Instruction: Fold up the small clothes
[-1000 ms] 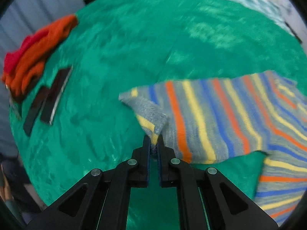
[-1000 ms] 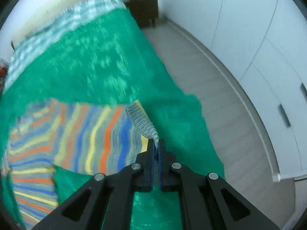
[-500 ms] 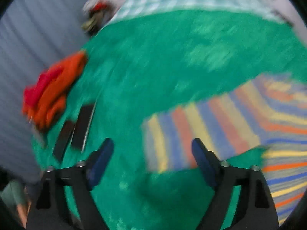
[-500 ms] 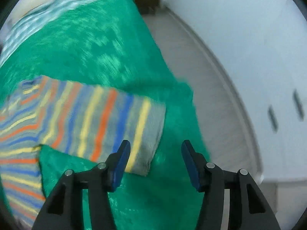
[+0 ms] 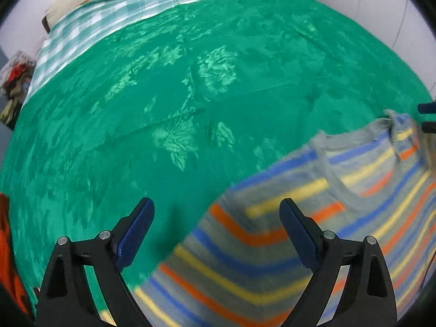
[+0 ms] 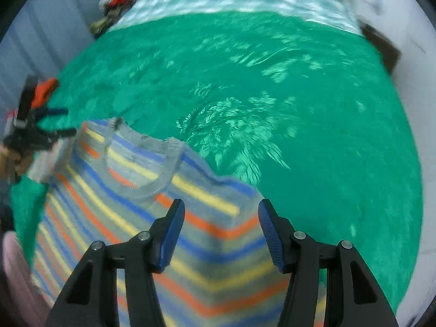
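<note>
Striped knitted sweater (image 5: 313, 234) in grey with orange, yellow and blue bands is seen spread flat on a green patterned bedspread (image 5: 190, 95), its grey ribbed neckline (image 6: 152, 169) facing the far end of the bed. The left gripper (image 5: 216, 231) is held above the sweater's left shoulder with its blue-padded jaws set wide apart, having just been opening further; nothing is clamped, and only loose fabric is seen beneath the gap. The right gripper (image 6: 220, 231) is held above the right shoulder, jaws parted about halfway, with nothing gripped. A teal and white checked sheet (image 5: 114, 11) is seen beyond the bedspread. An orange garment (image 5: 8, 259) is glimpsed at the bedspread's left edge. Both views are slightly blurred.
</note>
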{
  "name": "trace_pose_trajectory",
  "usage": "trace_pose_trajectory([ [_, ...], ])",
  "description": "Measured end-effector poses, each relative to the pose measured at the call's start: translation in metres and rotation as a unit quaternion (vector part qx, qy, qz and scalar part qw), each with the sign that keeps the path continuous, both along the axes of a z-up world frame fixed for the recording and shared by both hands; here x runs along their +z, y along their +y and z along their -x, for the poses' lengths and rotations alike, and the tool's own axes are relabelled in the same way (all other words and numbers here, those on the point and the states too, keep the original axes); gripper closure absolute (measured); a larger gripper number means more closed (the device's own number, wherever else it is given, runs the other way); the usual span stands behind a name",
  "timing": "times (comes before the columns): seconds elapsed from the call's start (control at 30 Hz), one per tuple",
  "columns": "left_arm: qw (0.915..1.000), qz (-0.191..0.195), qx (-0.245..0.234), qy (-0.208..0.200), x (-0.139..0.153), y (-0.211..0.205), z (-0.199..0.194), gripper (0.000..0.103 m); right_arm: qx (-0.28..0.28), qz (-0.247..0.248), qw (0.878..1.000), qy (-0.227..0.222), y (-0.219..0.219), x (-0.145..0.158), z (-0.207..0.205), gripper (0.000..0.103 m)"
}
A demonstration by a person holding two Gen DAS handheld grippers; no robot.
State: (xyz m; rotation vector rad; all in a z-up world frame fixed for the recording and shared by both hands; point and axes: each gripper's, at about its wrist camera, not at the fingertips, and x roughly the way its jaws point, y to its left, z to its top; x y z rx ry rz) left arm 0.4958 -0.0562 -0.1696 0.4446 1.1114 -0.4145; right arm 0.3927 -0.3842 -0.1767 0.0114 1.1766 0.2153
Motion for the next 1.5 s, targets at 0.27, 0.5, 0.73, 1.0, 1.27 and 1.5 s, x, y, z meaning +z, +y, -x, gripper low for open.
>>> trace_pose_trajectory([
  [0.27,0.996,-0.006,-0.062,0.064,-0.033,-0.004,-0.004,0.056,0.047,0.03,0.998,0.037,0.02,-0.051,-0.043,0.082],
  [0.5,0.9986,-0.012,-0.043,-0.029,-0.003,-0.002,0.017,0.1,0.033,0.093,0.994,-0.042,0.029,-0.009,-0.025,0.098],
  [0.73,0.9966,-0.029,0.031,-0.07,-0.023,-0.013,-0.002,0.1,-0.036,0.155,0.985,-0.065,0.032,-0.018,-0.051,0.099],
  [1.0,0.9942,-0.033,0.065,-0.08,-0.011,-0.003,0.003,0.041,-0.099,0.124,0.986,-0.044,0.021,-0.04,-0.046,0.075],
  [1.27,0.9939,-0.015,0.063,-0.089,0.042,0.02,0.078,0.028,-0.086,0.105,0.989,-0.067,0.029,0.015,0.034,0.039],
  [1.5,0.9973,0.0,0.073,-0.011,0.033,0.055,0.19,0.023,-0.038,0.071,0.997,-0.017,0.077,0.029,0.15,0.039],
])
